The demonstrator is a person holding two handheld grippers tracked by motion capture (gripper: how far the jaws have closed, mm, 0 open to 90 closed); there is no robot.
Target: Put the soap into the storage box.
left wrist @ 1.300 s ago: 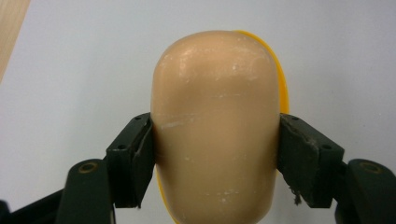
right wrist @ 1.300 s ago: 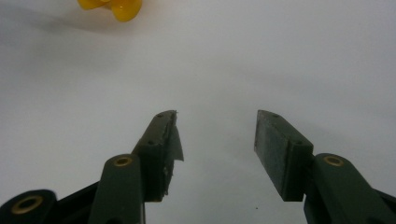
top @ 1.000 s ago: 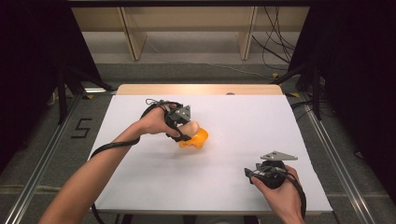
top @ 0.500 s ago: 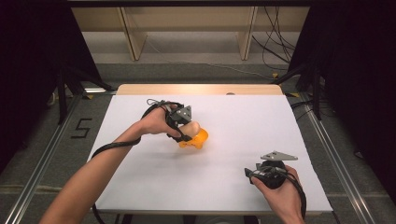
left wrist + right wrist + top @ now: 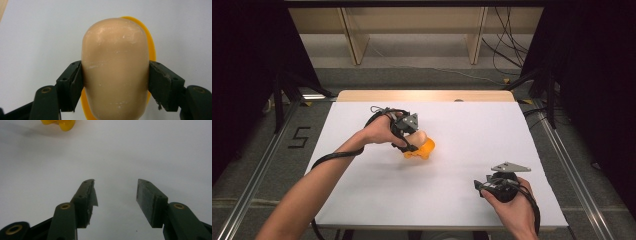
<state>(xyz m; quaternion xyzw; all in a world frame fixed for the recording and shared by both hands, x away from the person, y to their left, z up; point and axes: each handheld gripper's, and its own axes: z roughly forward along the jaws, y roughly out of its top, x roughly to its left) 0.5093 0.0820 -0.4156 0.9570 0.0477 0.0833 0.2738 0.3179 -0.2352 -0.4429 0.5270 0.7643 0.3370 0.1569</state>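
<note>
Nothing shifted across the last second: left gripper (image 5: 411,137) still parked mid-table, clamped on the smooth, rounded beige piece (image 5: 115,67) with both pads pressed flat to its flanks, glossy orange-yellow plastic part (image 5: 422,149) peeking out behind and beneath, so grip looks settled and next step not yet begun. Right gripper (image 5: 115,195) still idle near the front right of the matte white table (image 5: 492,130), jaws wide apart on nothing, pad faces scuffed and frayed.
</note>
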